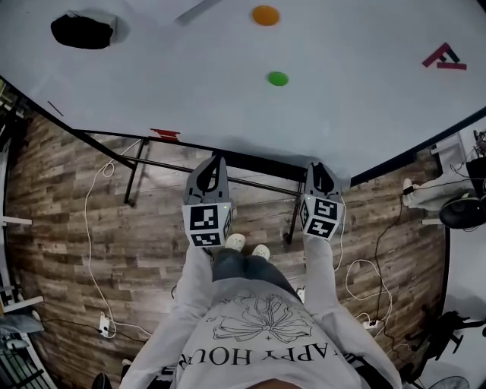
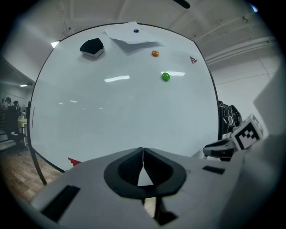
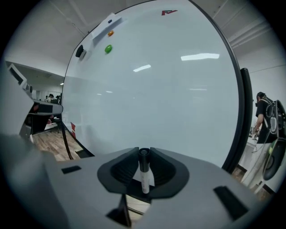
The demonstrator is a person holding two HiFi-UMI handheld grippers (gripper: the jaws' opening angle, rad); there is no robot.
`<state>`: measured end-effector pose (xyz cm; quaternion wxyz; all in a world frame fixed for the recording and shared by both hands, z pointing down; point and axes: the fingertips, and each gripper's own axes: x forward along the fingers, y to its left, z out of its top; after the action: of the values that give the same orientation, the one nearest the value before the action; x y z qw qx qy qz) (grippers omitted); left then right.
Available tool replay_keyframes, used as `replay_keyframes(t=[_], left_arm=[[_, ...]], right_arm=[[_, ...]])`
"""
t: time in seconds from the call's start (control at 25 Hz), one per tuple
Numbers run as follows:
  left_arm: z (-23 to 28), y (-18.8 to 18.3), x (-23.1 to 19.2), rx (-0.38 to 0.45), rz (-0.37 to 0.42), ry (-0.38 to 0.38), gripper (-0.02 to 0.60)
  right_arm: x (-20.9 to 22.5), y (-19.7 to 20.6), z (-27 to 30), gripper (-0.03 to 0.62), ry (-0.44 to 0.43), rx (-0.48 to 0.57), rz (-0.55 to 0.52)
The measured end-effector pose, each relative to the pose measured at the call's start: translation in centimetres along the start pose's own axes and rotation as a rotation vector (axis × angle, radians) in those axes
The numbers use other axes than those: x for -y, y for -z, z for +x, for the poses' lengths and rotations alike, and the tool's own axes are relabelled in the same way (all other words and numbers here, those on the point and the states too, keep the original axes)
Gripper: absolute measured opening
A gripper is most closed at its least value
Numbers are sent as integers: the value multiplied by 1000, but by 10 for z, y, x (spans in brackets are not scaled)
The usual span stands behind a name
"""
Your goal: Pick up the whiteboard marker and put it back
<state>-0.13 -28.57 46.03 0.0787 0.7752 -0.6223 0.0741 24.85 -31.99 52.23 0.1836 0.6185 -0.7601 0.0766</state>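
My right gripper (image 3: 144, 155) is shut on the whiteboard marker (image 3: 144, 174), a white barrel with a black cap that points toward the whiteboard (image 3: 170, 89). In the head view my right gripper (image 1: 319, 169) hangs just below the whiteboard's (image 1: 228, 83) dark bottom edge, and the marker is hidden there. My left gripper (image 1: 216, 161) is beside it, also below that edge. Its jaws (image 2: 143, 154) are shut with nothing between them. A red object (image 1: 165, 134) lies at the bottom edge left of my left gripper.
On the board are a black eraser (image 1: 82, 32), an orange magnet (image 1: 266, 15), a green magnet (image 1: 278, 78) and a red logo (image 1: 444, 58). The board's stand legs (image 1: 134, 175) and cables (image 1: 91, 228) stretch over the wooden floor. A person (image 3: 263, 116) stands at the right.
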Motion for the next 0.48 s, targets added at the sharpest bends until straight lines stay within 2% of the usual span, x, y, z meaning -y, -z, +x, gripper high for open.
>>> replay_keyframes(t=[0.2,0.32,0.48], left_arm=[[-5,9,-10,-14,-20,-21,8],[-11,16,-19,-22,-33,-40,6],[-17,25,-30,-35,-49,-66,6]], right_arm=[[-16,4,10,74,-18,0,-43],[-33,1,13,74,-39,11,-111],[-64,1,22,80,-109,19,-207]])
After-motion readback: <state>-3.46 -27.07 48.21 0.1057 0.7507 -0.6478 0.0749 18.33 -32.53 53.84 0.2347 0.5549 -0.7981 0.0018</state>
